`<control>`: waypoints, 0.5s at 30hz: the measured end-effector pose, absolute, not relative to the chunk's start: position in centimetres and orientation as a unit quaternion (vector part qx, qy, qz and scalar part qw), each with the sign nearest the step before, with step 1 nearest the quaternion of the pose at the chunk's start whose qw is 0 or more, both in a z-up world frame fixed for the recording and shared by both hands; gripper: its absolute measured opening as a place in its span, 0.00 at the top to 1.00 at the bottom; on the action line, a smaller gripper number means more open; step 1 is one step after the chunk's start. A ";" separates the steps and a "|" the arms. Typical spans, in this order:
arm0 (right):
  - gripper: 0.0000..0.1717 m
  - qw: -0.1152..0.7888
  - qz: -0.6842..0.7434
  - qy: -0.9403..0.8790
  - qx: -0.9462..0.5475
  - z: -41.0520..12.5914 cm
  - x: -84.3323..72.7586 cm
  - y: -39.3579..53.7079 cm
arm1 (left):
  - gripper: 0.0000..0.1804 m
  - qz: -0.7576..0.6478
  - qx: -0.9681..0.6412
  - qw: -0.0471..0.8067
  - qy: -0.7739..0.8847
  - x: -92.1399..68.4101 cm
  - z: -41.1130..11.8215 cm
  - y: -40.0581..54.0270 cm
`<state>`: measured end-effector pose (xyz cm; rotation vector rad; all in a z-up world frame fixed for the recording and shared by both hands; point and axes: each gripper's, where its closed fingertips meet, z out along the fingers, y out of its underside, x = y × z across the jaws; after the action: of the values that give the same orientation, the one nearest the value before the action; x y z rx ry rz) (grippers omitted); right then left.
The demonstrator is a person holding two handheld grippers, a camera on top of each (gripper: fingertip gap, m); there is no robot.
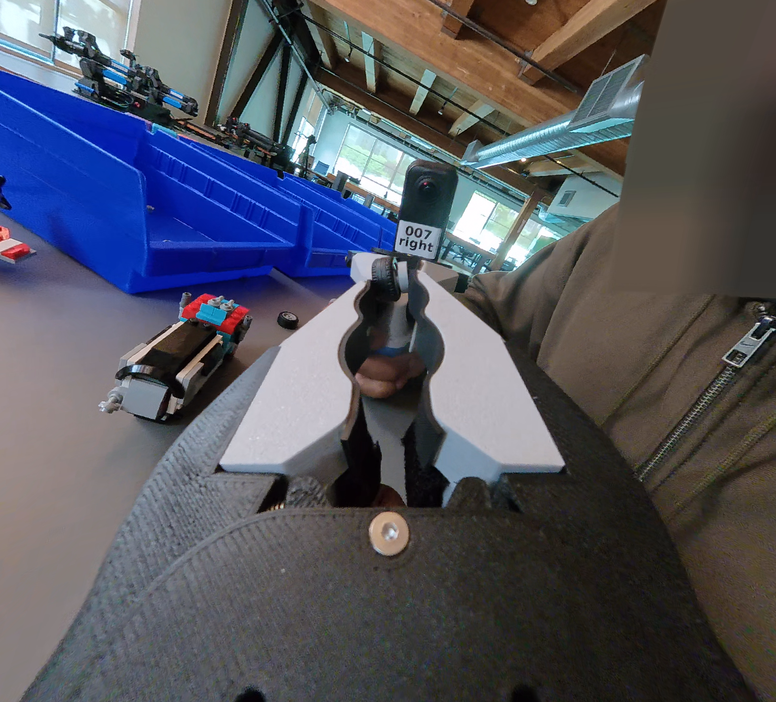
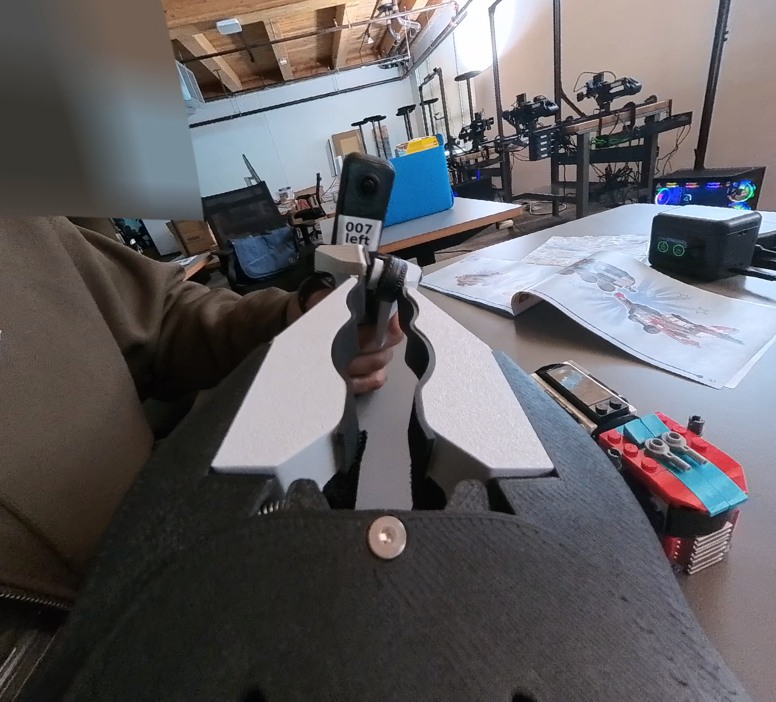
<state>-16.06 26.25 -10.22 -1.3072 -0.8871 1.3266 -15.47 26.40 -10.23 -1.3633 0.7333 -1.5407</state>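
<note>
Raised above the counter, the left gripper and right gripper meet tip to tip, both jaws nearly closed on one small black wheel between them.

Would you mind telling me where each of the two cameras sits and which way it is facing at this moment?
Left wrist view: sits behind the left gripper, looking along its grey fingers toward the blue bins and ceiling; a sleeve and zipped jacket show at right.
Right wrist view: sits behind the right gripper, looking toward the open booklet and far benches; a sleeve shows at left.
Shared: the small black wheel where both grippers' tips meet, and the brick car on the table.
</note>
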 end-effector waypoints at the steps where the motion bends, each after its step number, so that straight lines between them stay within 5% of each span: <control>1: 0.92 0.513 0.551 -0.369 -0.545 -10.3 -16.0 26.3 | 0.91 -0.622 -0.557 0.462 0.298 -15.5 -10.3 26.5; 15: 0.90 0.519 0.535 -0.370 -0.555 -10.6 -16.0 27.0 | 0.91 -0.458 -0.551 0.583 0.383 -16.1 -9.9 27.1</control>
<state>-16.05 26.97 -10.56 -1.3300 -0.8861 1.2828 -16.13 27.08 -9.88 -1.2851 0.8936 -1.0701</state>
